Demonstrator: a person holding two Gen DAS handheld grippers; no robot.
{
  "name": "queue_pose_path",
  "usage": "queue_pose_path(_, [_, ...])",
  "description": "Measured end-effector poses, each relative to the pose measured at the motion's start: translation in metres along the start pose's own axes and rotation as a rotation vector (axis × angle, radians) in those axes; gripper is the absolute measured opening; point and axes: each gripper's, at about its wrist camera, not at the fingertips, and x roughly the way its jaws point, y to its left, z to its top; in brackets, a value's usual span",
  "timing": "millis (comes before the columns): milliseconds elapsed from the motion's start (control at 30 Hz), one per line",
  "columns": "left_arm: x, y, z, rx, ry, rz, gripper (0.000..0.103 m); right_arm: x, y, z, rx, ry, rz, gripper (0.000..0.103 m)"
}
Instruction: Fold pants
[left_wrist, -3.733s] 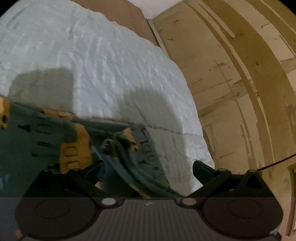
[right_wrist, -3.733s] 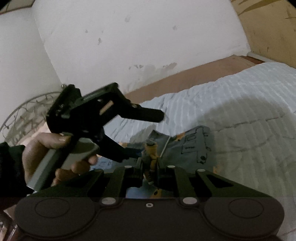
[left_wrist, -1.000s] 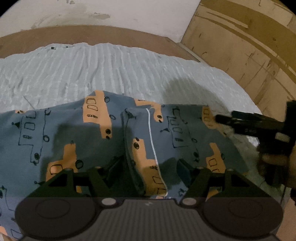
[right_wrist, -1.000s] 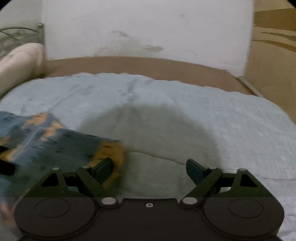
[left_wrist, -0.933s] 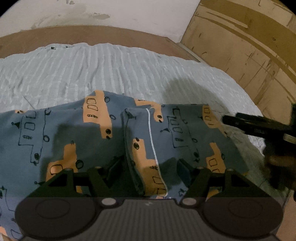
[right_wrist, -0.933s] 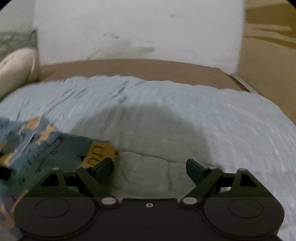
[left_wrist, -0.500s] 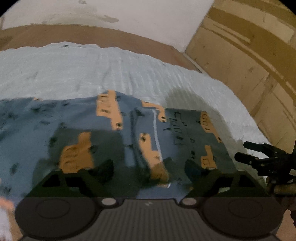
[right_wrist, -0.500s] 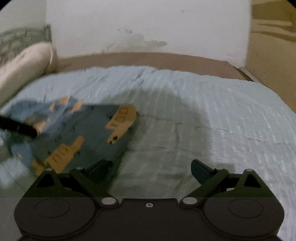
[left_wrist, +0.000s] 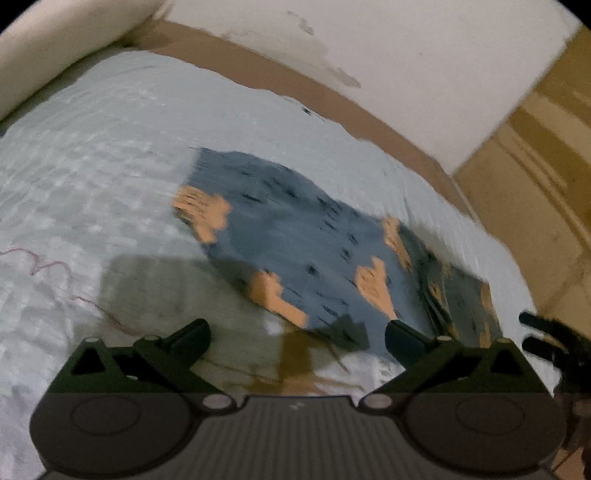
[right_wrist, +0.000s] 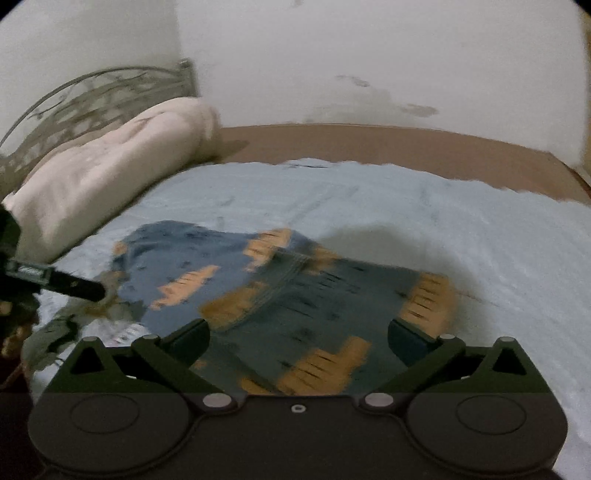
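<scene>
The blue pants (left_wrist: 303, 240) with orange vehicle prints lie folded on the pale blue bedspread (left_wrist: 92, 155). My left gripper (left_wrist: 297, 336) is open and empty, held back from the pants' near edge. My right gripper (right_wrist: 297, 334) is open and empty, just above the pants' (right_wrist: 295, 291) near end. The left gripper's fingers (right_wrist: 70, 282) show at the left of the right wrist view. The right gripper's fingers (left_wrist: 543, 334) show at the right edge of the left wrist view. Both views are blurred.
A rolled cream blanket (right_wrist: 107, 166) lies at the head of the bed by a metal headboard (right_wrist: 92, 92). The brown mattress edge (right_wrist: 369, 144) and white wall run behind. A wooden wardrobe (left_wrist: 535, 177) stands to the right.
Both grippers have pulled back and up from the pants, and both views now take in the whole folded piece. The left view has swung left. Both stay open.
</scene>
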Motion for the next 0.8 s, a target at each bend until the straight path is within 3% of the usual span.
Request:
queue_pose_path(333, [0.032,0.042,0.021,-0.188,-0.085,-0.154,0.102,0.034,0.077,0.052,-0.151,0.014,0.09,0.102])
queue_pose_path(433, [0.042,0.053,0.029,-0.25,-0.115,-0.191,0.102,0.042,0.09,0.065,-0.164,0.015,0.097,0.102])
queue_pose_path(633, [0.059,0.059,0.045,-0.283,-0.161,-0.226,0.101,0.059,0.102,0.079,-0.194,0.03,0.103,0.102])
queue_pose_path(800, [0.06,0.059,0.043,-0.222,-0.157,-0.27,0.079,0.078,0.103,0.105,-0.223,0.033,0.147,0.102])
